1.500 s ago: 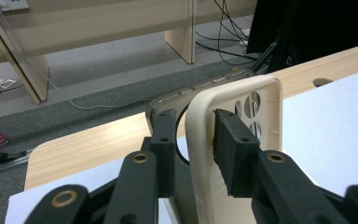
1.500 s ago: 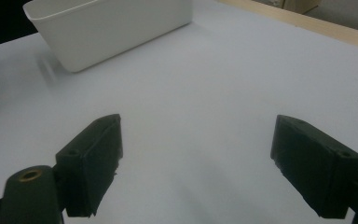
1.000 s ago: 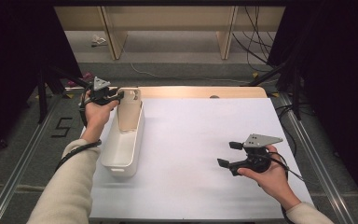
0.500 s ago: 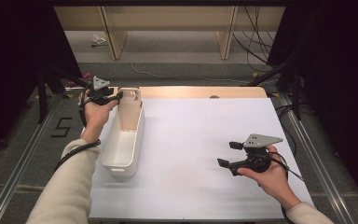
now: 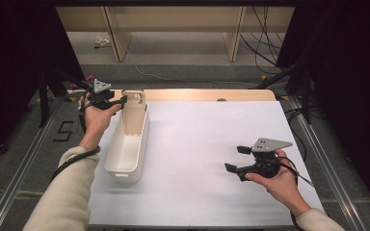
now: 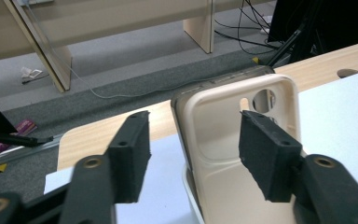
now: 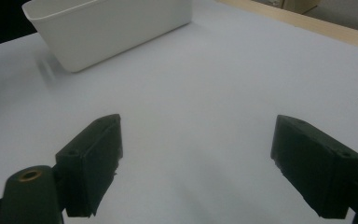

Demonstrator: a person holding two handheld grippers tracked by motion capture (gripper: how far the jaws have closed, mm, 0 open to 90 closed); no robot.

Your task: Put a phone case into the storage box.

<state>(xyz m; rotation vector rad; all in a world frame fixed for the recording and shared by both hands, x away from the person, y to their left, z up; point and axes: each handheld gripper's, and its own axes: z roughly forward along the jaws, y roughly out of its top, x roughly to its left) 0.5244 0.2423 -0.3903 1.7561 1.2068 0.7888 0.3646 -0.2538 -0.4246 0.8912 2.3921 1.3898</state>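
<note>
High view: the left tool (image 5: 117, 102) hovers at the far end of a white bin (image 5: 125, 149), jaws spread beside a beige phone case (image 5: 134, 113) that stands upright in the bin's far end, at about 10 o'clock on the worktop (image 5: 207, 144). The right tool (image 5: 235, 159), released and empty, waits at 4 o'clock, well apart, with bare white surface between. The bin sits near the worktop's left edge; a sideways nudge could slide it off or tip the case over.

Left gripper view: the left tool (image 6: 193, 156) is open, with one jaw in front of the phone case (image 6: 223, 140); a grip this high may pivot the case.

Right gripper view: the right tool (image 7: 193, 163) gapes over bare worktop (image 7: 214, 93), the bin (image 7: 116, 28) at 11 o'clock.
</note>
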